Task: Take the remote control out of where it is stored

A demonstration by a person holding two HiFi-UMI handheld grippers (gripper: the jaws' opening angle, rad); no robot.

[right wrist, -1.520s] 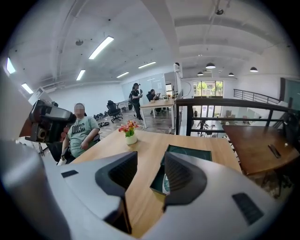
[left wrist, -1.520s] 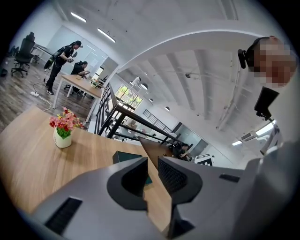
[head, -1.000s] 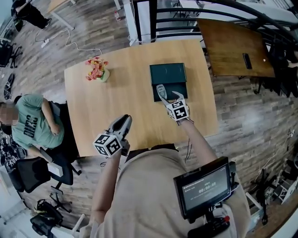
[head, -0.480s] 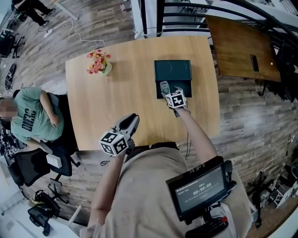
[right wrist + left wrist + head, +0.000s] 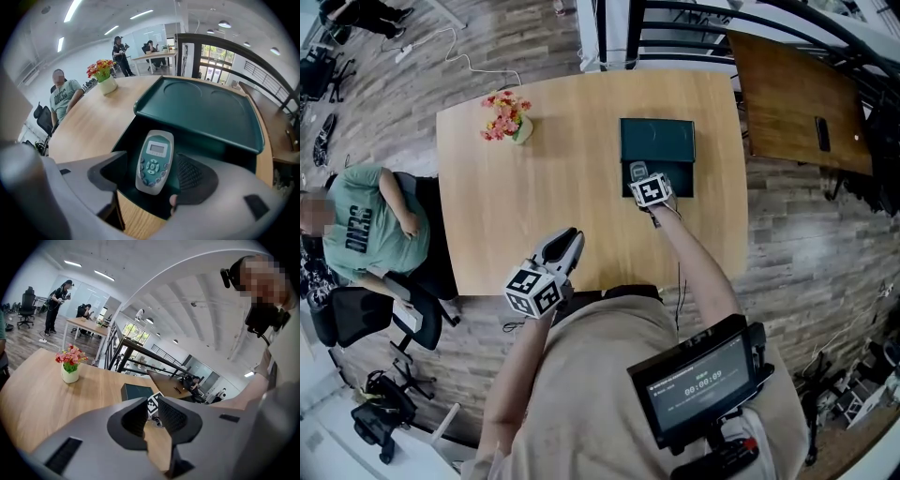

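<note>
We're working at the right side of the desk (image 5: 534,216). The green box (image 5: 657,139) is sitting toward the far-right corner, close to the right edge, with its drawer (image 5: 680,183) standing open toward us. Bare wood is running from the drawer front to the near edge. The left half is lying open apart from a flower vase (image 5: 514,124) near the far-left corner. A person (image 5: 364,234) is sitting just off the left edge. A darker second desk (image 5: 792,103) is standing off the right edge, with floor between.

We're reaching the right arm across the near edge, with the right gripper (image 5: 152,165) pointing steeply down into the drawer. Its jaws have just been opening and are standing wide, straddling the remote (image 5: 154,161). The remote is lying face up in the drawer, and the pads aren't pressing on it. We're holding the left gripper (image 5: 157,416) back at the near edge, tipped gently down, with its jaws a narrow gap apart and nothing between them.

In the head view the right gripper's marker cube (image 5: 649,190) is covering most of the remote. Only the right gripper view is showing the remote's screen at the far end and its buttons toward us. The left gripper view is catching that cube through its own jaw gap, plus the box's near side.
</note>
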